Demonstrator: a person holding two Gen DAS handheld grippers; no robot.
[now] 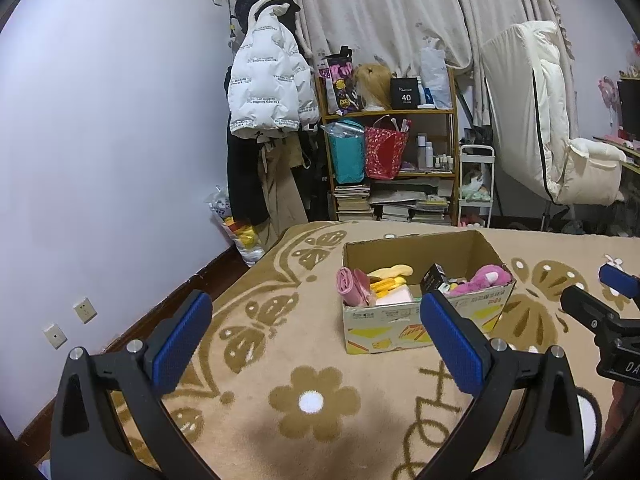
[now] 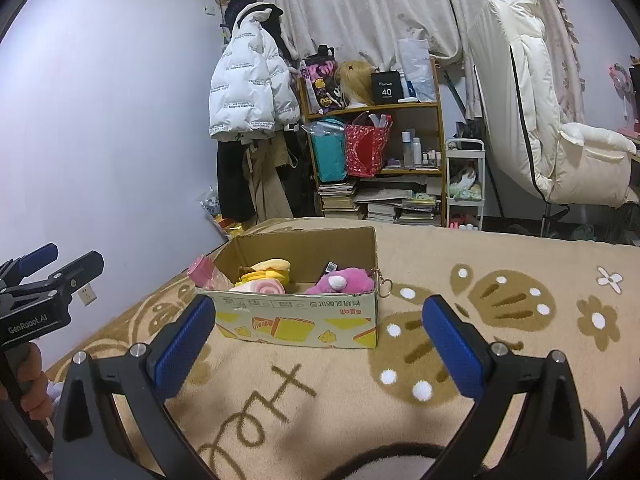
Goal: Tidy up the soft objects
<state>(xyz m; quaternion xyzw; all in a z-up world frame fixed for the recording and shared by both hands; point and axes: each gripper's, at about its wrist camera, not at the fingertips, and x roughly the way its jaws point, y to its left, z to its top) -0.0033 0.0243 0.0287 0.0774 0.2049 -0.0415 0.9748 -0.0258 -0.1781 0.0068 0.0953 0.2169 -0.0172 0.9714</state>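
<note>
On the bed's tan blanket (image 1: 256, 432) sits a cardboard box (image 2: 296, 322), holding a pink plush toy (image 2: 344, 280), yellow plush toy (image 2: 272, 270) and a pink roll (image 1: 348, 286). Both the left gripper (image 1: 316, 332) and right gripper (image 2: 318, 332) hover near it, jaws spread wide, holding nothing.

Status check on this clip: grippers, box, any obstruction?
Left gripper open, empty. Right gripper open, empty. Box upright on blanket, plush toys inside. Nothing between grippers and box.
</note>
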